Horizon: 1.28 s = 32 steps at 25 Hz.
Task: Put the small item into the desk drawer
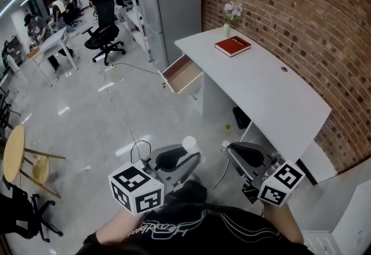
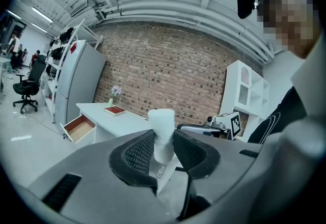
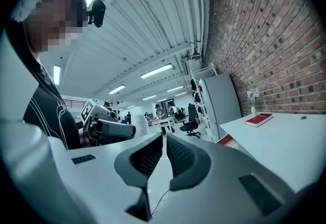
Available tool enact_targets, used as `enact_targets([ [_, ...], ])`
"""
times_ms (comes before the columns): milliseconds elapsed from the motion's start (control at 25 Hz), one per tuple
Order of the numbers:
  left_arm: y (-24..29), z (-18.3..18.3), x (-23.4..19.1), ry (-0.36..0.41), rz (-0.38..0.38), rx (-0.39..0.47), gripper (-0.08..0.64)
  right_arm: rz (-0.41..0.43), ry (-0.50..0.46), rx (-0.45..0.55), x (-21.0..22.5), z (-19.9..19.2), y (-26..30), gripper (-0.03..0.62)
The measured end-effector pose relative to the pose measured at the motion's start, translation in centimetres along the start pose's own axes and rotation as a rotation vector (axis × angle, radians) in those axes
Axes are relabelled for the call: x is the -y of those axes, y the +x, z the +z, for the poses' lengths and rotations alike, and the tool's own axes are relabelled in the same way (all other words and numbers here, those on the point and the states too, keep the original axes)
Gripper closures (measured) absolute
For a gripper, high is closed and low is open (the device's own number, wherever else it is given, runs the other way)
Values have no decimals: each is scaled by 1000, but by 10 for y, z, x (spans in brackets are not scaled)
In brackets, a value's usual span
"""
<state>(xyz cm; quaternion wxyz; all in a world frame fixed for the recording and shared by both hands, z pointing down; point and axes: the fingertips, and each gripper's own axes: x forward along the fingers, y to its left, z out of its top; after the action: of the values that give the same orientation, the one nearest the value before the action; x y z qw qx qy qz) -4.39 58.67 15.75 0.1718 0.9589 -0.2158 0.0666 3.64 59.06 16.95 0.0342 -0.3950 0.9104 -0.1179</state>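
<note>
Clamped between the jaws of the left gripper, low in the middle of the left gripper view: the small item, a white bottle-like piece. Stands with its long axis upright in that view, across the line of the jaws, rounded top poking above them, lower end sunk between the pads. Just right of it in the head view, the right gripper, jaws drawn nearly together on nothing. Higher in that frame, pulled open at the left end of the white surface: the drawer, well apart from the small item. On the surface's far end, a red book beside a vase of flowers.
</note>
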Motion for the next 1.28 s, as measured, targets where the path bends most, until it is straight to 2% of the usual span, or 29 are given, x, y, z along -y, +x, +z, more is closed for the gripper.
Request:
enact_targets([
  [240,19,0,-46,-25,0,15,423,-9,-1,-21,32,-7,36,538],
  [520,55,9,-130,-67,12,3,423,-16,31,-61,95,-15,101,538],
  [1000,148,69,-364,-160,82,-48,423,-15,105,-160,254,10,287,538],
  [1160,177,69,-448,-178,126,-85,423,1,94,-206,299,19,346,537],
  [1280,199,64,-505,-157,174,-123,423,8,84,-224,327,26,379,538],
])
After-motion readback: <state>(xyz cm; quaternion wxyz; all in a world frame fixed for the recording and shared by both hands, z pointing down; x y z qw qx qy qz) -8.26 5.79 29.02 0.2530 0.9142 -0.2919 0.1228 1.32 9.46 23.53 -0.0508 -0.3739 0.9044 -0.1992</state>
